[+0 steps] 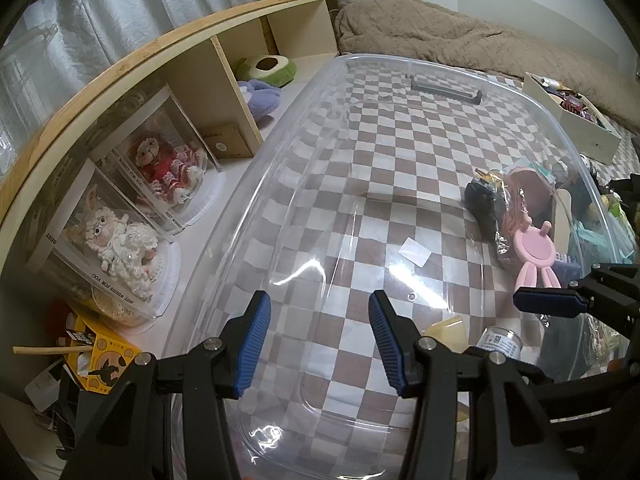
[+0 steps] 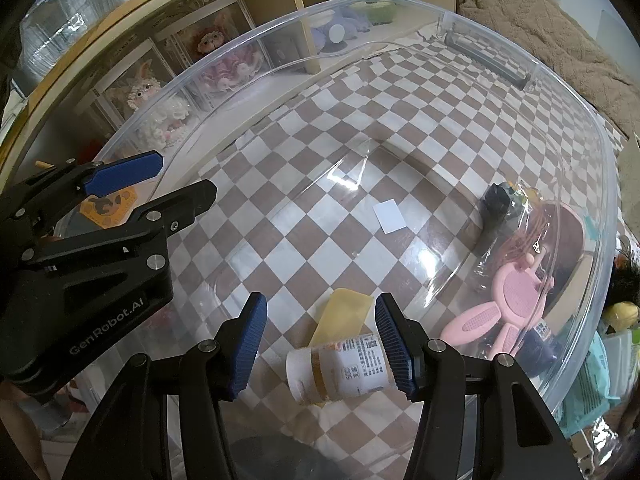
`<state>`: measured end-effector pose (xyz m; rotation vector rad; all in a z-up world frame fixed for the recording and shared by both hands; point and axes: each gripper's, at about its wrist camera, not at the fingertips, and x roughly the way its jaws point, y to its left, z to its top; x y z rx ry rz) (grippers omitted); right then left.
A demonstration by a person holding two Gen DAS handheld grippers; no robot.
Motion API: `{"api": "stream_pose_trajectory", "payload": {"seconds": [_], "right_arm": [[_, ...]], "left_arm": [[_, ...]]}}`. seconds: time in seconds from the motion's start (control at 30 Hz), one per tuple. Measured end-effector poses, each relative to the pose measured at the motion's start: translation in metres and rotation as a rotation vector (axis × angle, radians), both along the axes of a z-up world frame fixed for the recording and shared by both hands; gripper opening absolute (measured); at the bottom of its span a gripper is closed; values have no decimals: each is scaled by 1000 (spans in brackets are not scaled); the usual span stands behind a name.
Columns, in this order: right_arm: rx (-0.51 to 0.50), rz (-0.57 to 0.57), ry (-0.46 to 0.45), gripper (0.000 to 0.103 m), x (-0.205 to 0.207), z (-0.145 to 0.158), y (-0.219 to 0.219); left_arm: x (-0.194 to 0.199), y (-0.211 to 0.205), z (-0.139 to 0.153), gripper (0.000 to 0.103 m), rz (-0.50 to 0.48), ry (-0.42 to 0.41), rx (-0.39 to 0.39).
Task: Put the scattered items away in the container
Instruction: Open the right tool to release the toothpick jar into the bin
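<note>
A large clear plastic container (image 1: 256, 168) (image 2: 600, 168) stands on a checkered cloth. Inside lie a pink rabbit-shaped mirror (image 1: 534, 254) (image 2: 516, 296), a bagged doll with reddish hair (image 1: 516, 196) (image 2: 560, 224), a black item (image 1: 482, 200) (image 2: 496, 200), a white card (image 1: 416, 252) (image 2: 390, 216), a yellow sheet (image 2: 344, 312) and a labelled jar (image 2: 344, 368) (image 1: 502, 342) lying on its side. My left gripper (image 1: 318, 340) (image 2: 160, 178) is open and empty over the container. My right gripper (image 2: 318, 344) is open, just above the jar; one of its fingertips (image 1: 548, 304) shows in the left wrist view.
A wooden shelf (image 1: 224, 68) at the left holds boxed dolls (image 1: 160, 168) and plush toys (image 1: 264, 76). A yellow box (image 1: 104, 356) lies by the container's near left. A beige blanket (image 1: 460, 36) and a white box of items (image 1: 572, 120) are behind. More items (image 2: 620, 312) lie outside at right.
</note>
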<state>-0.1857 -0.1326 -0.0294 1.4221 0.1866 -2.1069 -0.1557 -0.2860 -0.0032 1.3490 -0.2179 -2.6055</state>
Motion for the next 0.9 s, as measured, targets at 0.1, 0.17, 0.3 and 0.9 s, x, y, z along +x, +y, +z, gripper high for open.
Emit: {"api": "stream_pose_trajectory", "payload": {"seconds": [0.1,0.17,0.3,0.9], "right_arm": [[2,0,4,57,0,0,1],[7,-1,9,57,-1,0,0],[13,-3,21,57,-5,2,-2],[8,-9,25,57,-3,1,-6]], "left_arm": [[3,2,-1,51,-10,9,-2],[4,2,-1,51,-18,13,-4],[3,3,-1,51,-24,10,-10],[2,3,0,51,-20,12,-12]]}}
